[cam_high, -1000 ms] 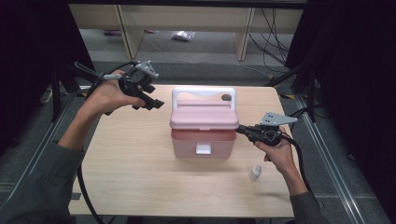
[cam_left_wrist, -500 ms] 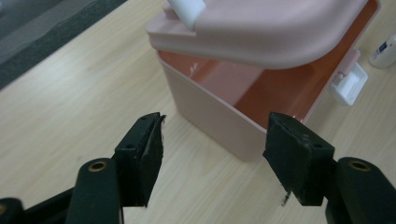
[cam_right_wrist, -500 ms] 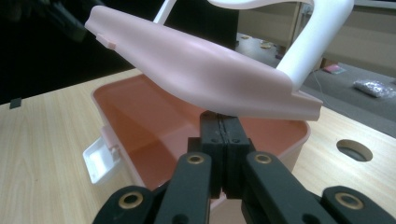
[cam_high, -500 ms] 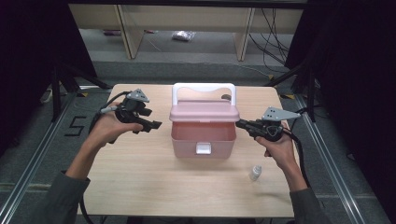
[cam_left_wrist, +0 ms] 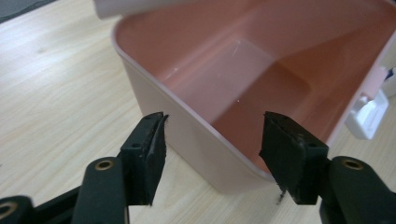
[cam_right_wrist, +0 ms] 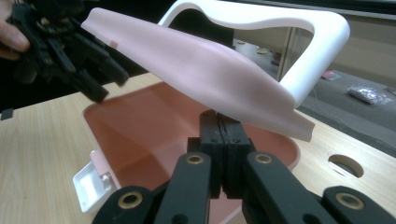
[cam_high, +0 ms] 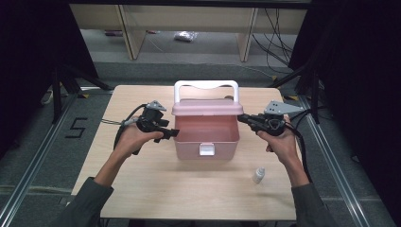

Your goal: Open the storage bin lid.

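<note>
High view: the left hand-held gripper [cam_high: 174, 134] has descended, jaws just narrowing astride the pink box [cam_high: 206, 142] wall (ungripped); the right hand-held gripper [cam_high: 242, 118], clenched, props the lid [cam_high: 207, 108], bracing likely next.

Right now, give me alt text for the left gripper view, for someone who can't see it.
An open, empty pink box sits on a wooden table, with the left gripper straddling its near wall, jaws apart, one outside and one over the inside. A white latch hangs at right.

Even overhead light, dark surroundings
</note>
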The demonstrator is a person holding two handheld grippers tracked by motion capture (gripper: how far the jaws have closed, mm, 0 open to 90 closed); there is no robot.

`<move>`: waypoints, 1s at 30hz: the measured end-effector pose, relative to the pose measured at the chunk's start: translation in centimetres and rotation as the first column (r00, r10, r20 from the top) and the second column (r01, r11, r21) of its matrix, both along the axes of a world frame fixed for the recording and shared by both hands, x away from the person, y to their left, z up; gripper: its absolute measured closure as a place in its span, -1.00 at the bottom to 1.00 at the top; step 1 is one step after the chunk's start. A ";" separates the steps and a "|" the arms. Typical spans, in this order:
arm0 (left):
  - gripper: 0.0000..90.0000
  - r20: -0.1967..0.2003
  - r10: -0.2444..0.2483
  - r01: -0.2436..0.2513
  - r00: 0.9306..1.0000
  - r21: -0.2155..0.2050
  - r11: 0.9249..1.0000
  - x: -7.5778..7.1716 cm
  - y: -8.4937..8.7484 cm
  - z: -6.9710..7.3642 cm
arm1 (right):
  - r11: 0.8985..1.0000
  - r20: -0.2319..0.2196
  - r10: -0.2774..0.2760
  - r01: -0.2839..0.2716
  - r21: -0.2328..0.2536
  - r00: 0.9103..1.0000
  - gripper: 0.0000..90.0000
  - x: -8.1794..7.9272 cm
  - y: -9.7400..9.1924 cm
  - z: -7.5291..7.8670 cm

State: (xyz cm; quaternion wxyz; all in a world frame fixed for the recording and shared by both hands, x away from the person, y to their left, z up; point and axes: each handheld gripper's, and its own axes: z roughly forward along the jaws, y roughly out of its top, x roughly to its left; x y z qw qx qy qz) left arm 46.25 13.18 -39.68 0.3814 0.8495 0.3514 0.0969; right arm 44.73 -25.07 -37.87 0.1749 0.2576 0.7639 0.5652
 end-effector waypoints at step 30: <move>0.16 0.026 -0.007 0.008 1.000 -0.028 1.000 -0.8 -0.7 -1.4 | 0.997 -0.025 -0.064 0.063 -0.052 0.998 0.97 6.7 0.6 0.6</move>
